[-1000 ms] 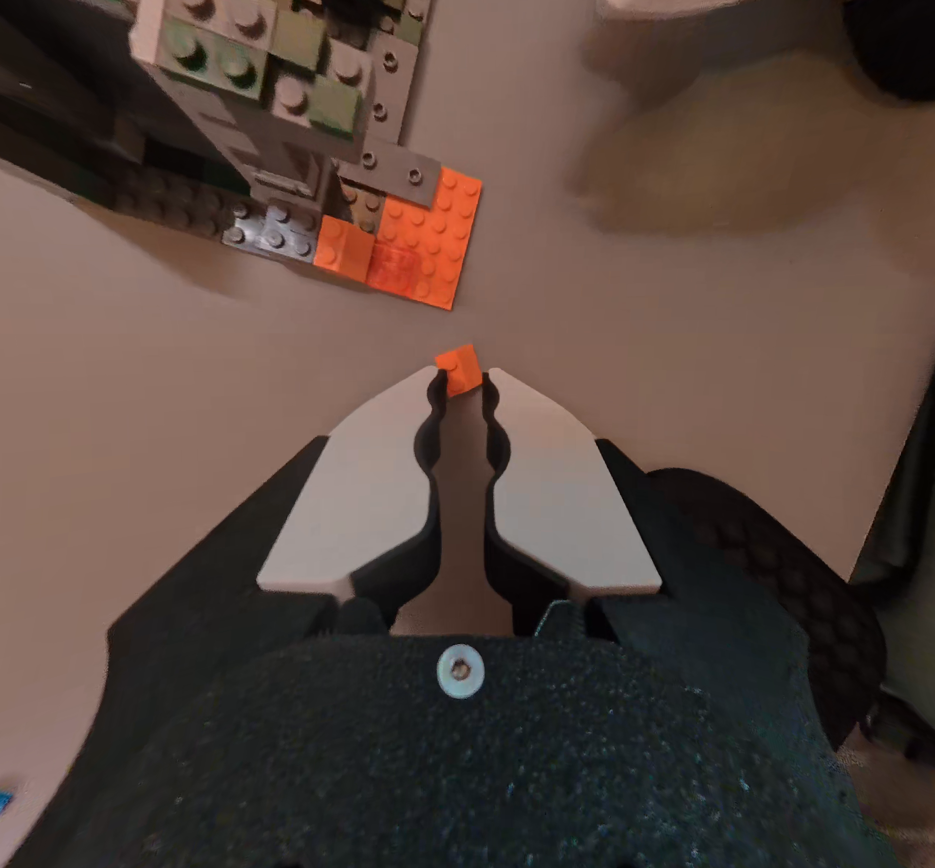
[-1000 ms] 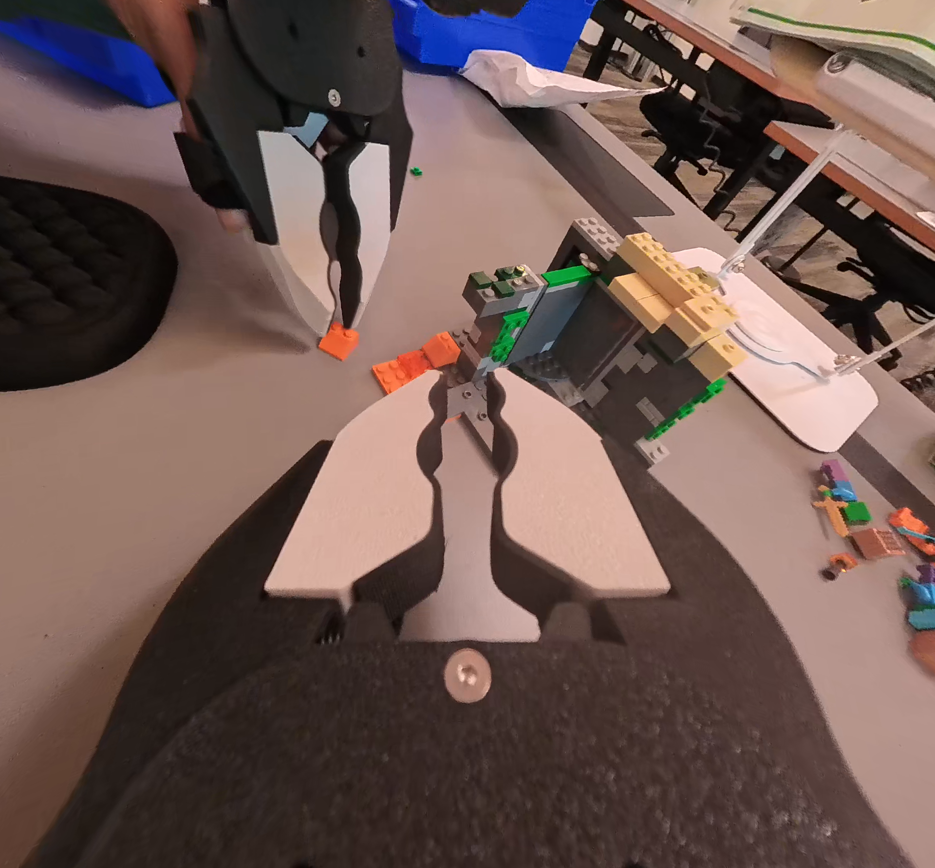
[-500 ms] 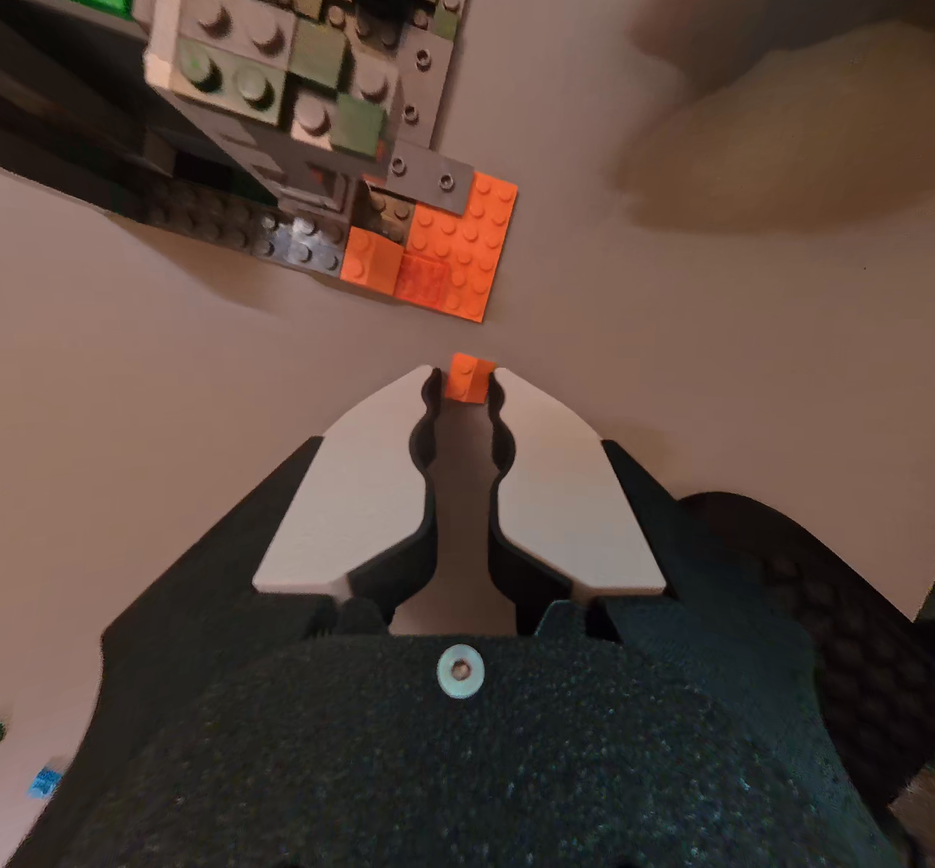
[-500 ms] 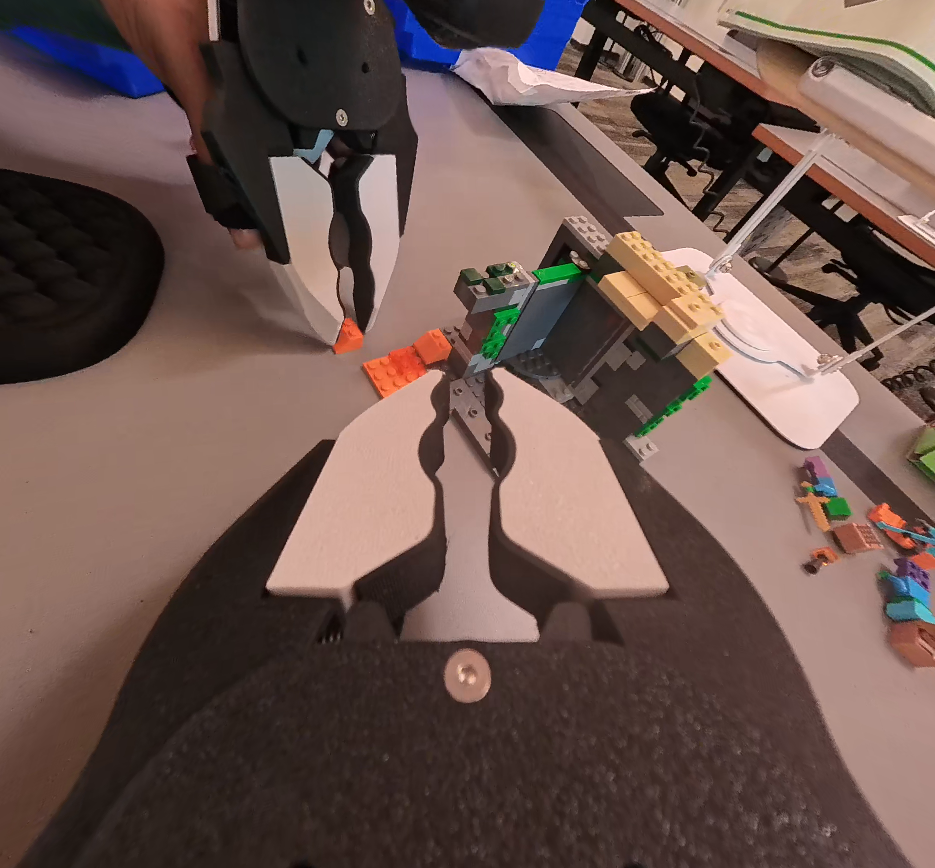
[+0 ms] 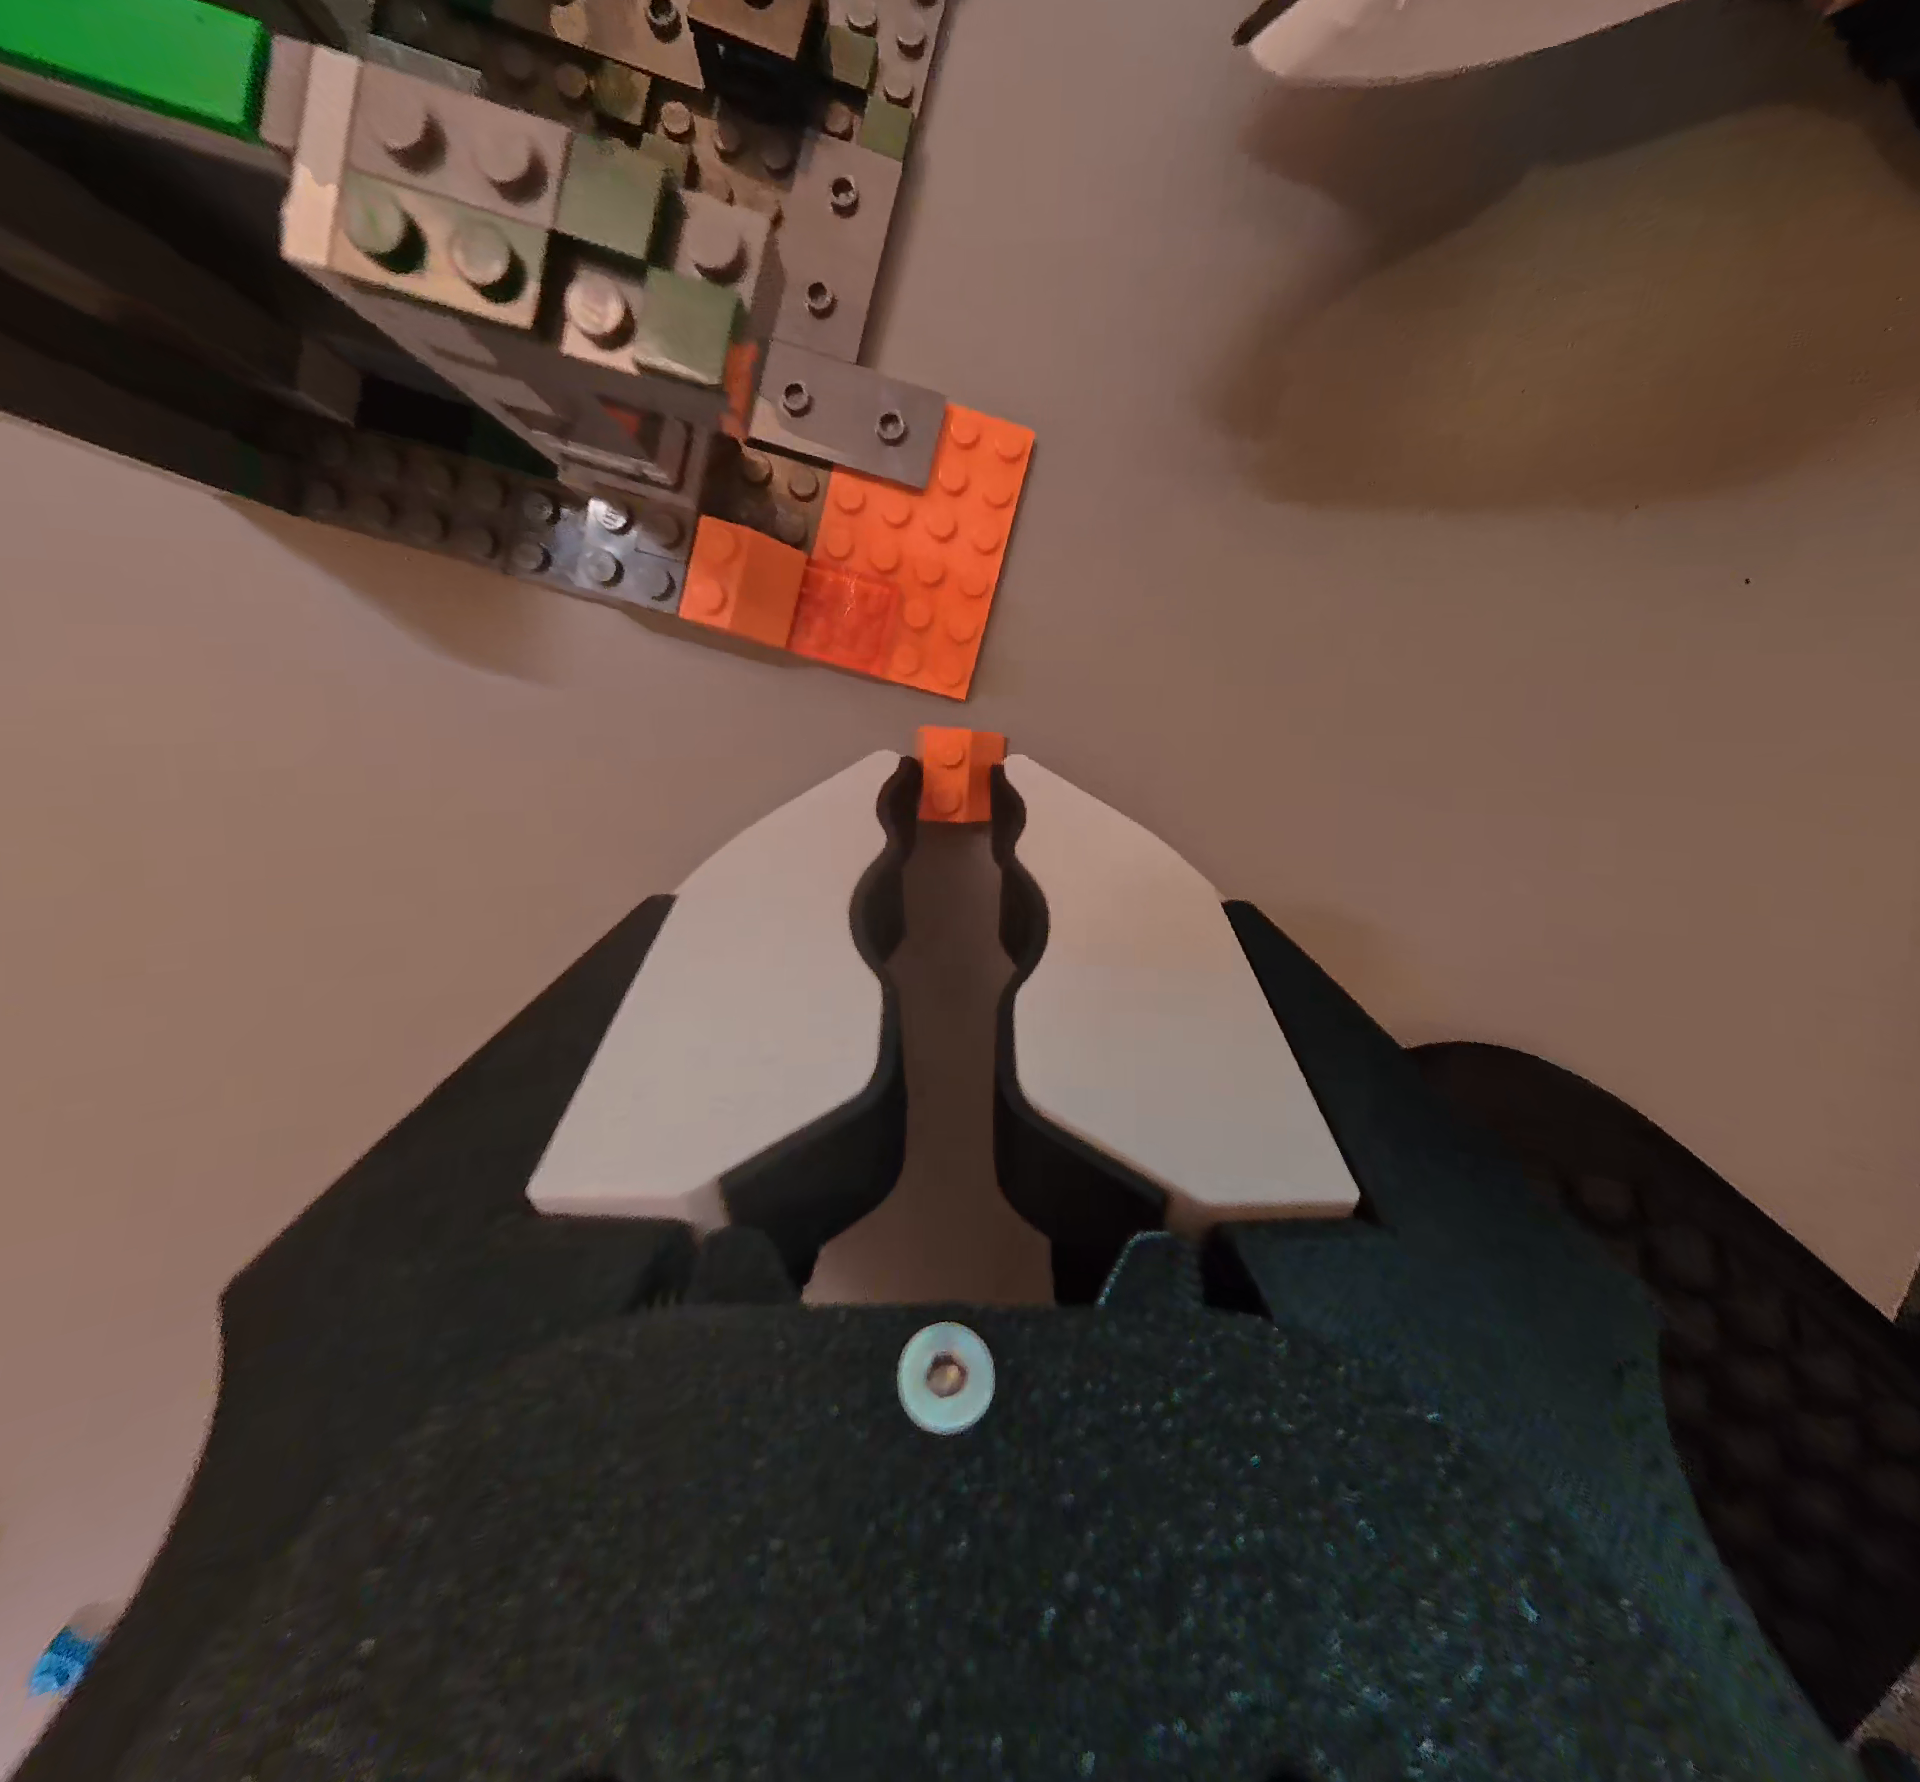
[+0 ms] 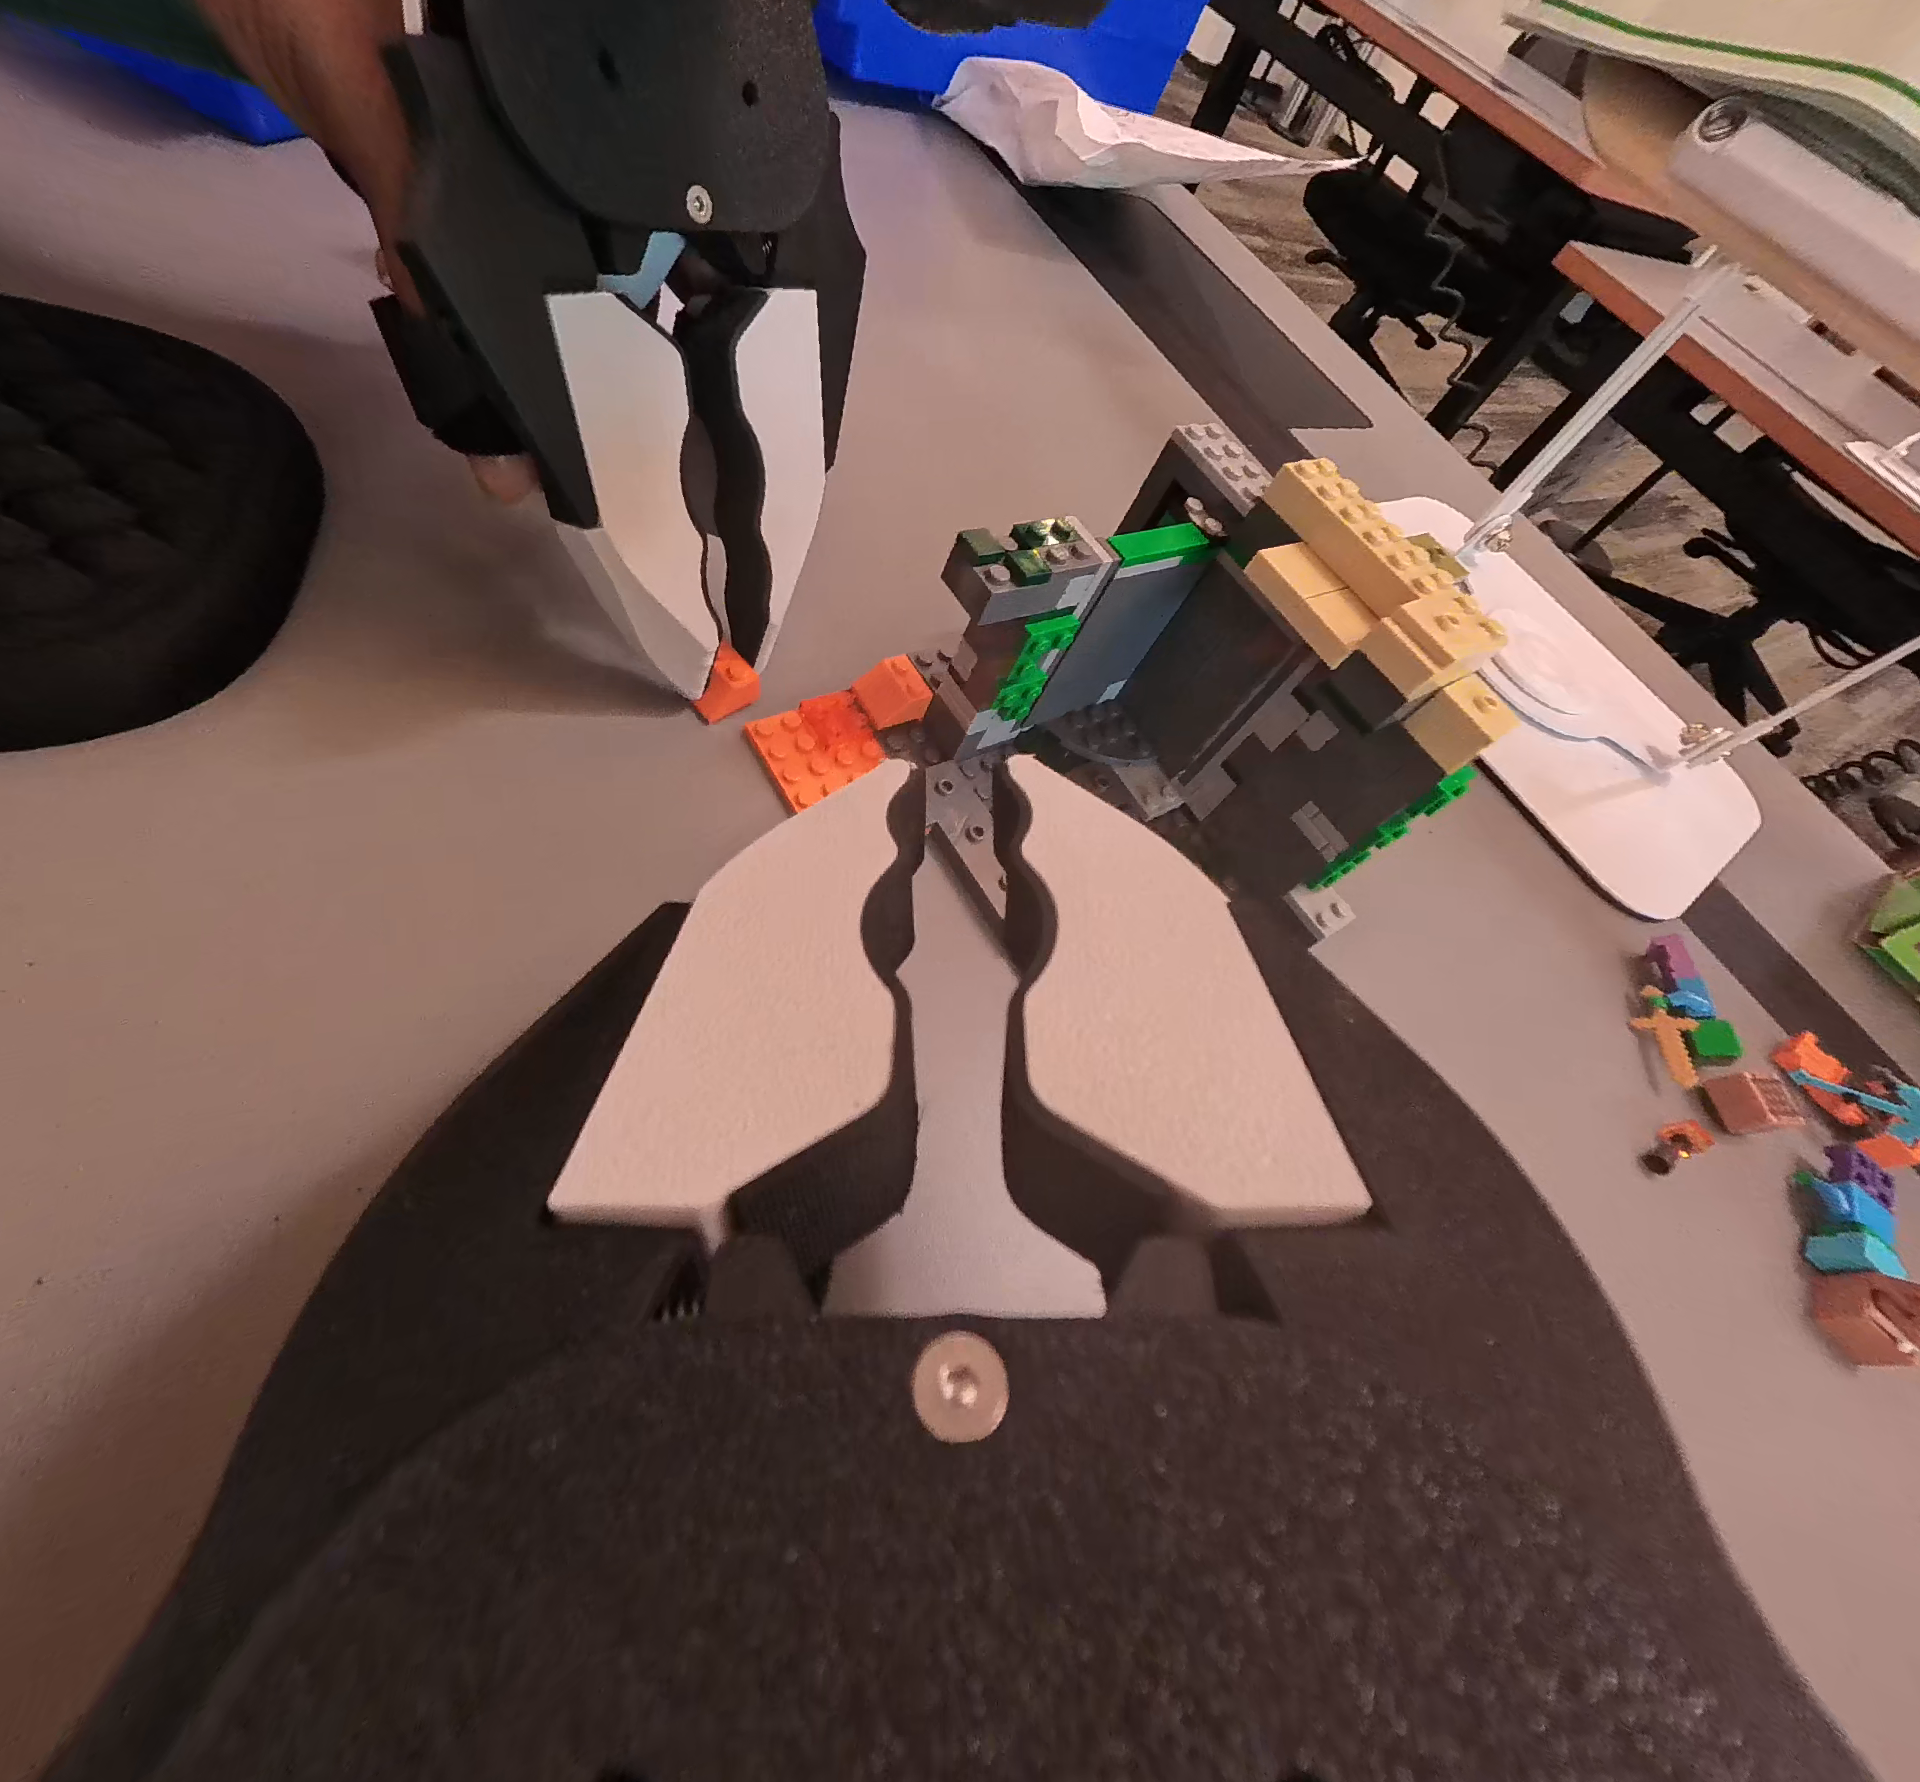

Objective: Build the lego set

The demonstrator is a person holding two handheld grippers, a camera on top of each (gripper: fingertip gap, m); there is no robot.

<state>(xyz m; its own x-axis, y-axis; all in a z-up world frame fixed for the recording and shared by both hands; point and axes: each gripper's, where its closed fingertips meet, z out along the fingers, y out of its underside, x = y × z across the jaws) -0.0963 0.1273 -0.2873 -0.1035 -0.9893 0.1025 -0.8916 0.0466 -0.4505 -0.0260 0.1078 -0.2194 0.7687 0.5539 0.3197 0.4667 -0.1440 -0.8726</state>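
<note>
Small brick point(image 5: 958, 776): orange, pinched at the tips of the left gripper point(image 5: 951, 782), just above the grey table point(image 5: 1351, 797).
Model point(image 6: 1195, 672): grey, black, green and tan, tilted; orange plate point(image 6: 821, 745) at its corner, near the brick.
Right gripper point(image 6: 961, 797): jaws clamp the model's grey edge plate point(image 6: 966, 823).
Writing: none readable.

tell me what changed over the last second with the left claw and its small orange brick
The left claw, shut on the small orange brick, moved closer to the orange studded plate at the corner of the grey and green lego model. The right claw stayed clamped on the model's grey plate.
</note>
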